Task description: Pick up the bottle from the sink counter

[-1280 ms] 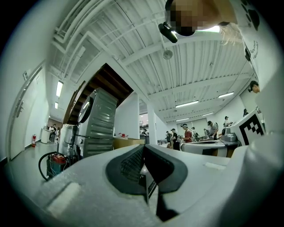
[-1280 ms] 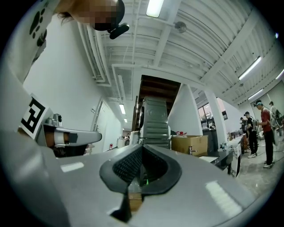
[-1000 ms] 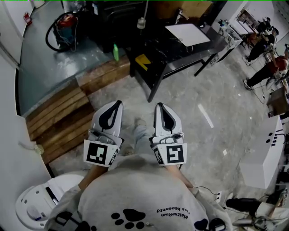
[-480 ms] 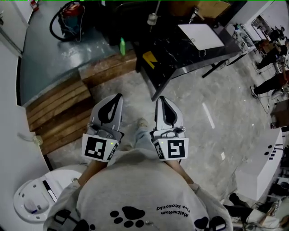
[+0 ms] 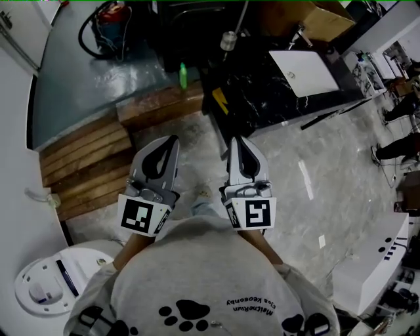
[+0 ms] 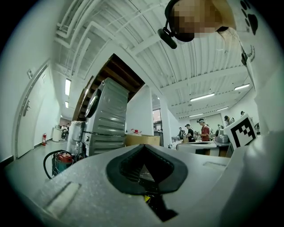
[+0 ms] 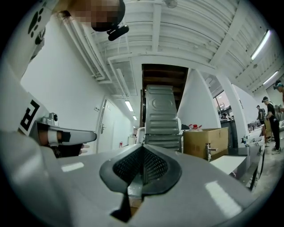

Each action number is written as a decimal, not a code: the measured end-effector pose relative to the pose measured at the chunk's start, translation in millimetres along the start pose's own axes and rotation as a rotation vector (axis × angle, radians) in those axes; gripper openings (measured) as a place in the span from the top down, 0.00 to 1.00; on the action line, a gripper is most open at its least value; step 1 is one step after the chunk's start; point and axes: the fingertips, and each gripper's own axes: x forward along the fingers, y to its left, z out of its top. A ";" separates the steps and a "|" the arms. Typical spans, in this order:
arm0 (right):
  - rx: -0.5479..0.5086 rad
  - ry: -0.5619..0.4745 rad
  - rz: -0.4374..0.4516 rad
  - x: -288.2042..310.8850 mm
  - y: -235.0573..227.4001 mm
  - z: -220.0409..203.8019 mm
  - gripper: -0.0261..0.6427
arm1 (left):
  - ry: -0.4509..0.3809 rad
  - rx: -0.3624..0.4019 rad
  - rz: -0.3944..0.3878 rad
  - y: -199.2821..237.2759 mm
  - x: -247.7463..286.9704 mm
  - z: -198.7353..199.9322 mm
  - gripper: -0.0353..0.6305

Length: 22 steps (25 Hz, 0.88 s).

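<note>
A green bottle (image 5: 183, 75) stands far off, just left of the dark bench (image 5: 262, 105) and its white sink (image 5: 305, 72). Open floor (image 5: 295, 177) lies between. The left gripper (image 5: 172, 142) and right gripper (image 5: 236, 142) have their fingers closed and empty. The print on the shirt (image 5: 197, 282) is unreadable.

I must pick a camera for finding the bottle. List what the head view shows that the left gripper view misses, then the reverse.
Only the head view: the green bottle standing at the edge of the grey floor, by the wooden steps, and the black counter with its white basin.
Only the left gripper view: the ceiling light strips and the black camera on the person's head.
Both: the red machine with its black hose, the cardboard box, and the left gripper, shut and empty.
</note>
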 end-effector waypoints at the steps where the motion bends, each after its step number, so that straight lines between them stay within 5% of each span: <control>1: 0.000 -0.002 0.012 8.2 -6.3 -0.6 0.96 | -0.002 0.001 0.010 2.2 8.2 -0.8 0.95; 13: -0.008 -0.050 0.142 78.4 -58.5 -2.4 0.96 | -0.030 0.036 0.150 23.3 70.6 -5.0 0.95; 22: 0.007 -0.037 0.133 88.3 -79.6 -14.5 0.96 | -0.005 0.032 0.131 24.3 101.9 -16.4 0.95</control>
